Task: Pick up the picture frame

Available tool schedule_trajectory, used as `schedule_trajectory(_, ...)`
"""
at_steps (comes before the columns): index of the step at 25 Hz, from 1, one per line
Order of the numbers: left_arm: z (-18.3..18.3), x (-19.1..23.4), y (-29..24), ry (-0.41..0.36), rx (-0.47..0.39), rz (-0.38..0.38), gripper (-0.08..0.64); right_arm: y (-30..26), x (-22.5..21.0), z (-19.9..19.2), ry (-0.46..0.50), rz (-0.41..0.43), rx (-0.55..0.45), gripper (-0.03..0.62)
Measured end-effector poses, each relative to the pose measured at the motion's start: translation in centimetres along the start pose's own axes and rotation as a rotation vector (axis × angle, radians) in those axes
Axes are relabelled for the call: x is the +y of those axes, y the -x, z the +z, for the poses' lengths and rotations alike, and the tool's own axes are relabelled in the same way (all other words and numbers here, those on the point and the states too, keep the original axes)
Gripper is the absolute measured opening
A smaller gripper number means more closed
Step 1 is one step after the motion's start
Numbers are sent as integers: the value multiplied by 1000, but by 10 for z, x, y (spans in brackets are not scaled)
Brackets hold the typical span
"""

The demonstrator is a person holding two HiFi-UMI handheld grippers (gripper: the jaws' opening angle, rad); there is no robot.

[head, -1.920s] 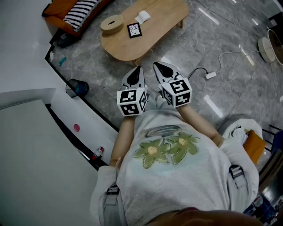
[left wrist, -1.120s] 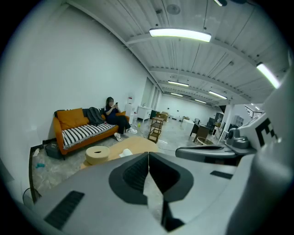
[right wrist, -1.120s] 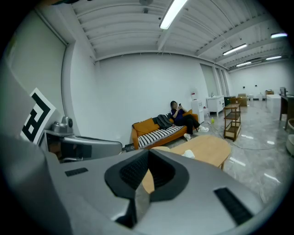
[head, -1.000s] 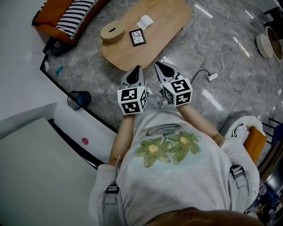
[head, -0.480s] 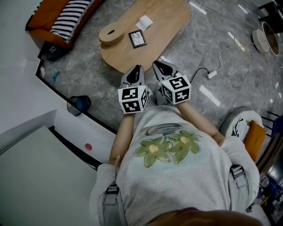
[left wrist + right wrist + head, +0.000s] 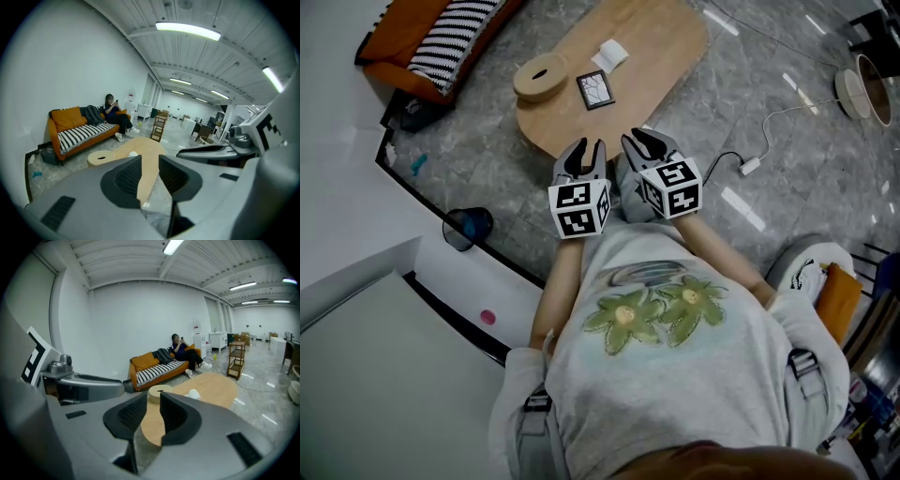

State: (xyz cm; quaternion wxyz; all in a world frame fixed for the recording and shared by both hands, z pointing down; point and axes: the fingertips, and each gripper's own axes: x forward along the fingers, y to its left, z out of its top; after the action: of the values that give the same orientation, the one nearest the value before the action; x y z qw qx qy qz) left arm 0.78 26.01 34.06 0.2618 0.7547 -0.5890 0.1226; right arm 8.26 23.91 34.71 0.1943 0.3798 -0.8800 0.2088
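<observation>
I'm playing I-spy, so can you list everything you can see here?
table: one, light wood, on the grey floor ahead
picture frame: one, black, lying on the table
round disc: one, pale wood, table's left end
cloth: one, white, beyond the frame
sofa: one, orange with striped seat, far left
seated person: one, dark clothes, on the sofa
bin: one, dark, floor at left
cable: one, white, floor at right
left tongs: one, grey, short of the table, jaws just opening, empty
right tongs: one, grey, beside them, jaws just opening, empty
</observation>
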Motion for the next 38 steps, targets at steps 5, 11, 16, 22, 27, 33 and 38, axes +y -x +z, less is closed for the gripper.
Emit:
schedule_trajectory(5,10,13,-13,6,-3,16,118,-19,-5,8,46,4,21,74)
schedule_trajectory(11,15,30,-37,19,29,41,141,-44,-13,19,119,15,36,77)
schedule_trajectory(16,26,44,-61,28,48,55,147,-69,-31,37,97,14,32,86)
schedule_trajectory(22,38,61,-92,34,68,66,149,-96,-52,47,35,29,45,107)
schedule_trajectory(27,41,74,-118,35,102,73,149,-120,-68,52,-12,64,79,106)
schedule_trajectory(33,41,88,-151,37,151,79,149,-150,-92,46,-33,64,159,106)
schedule_trajectory(38,42,96,-172,39,192,89,165,-169,-109,44,-37,69,207,77)
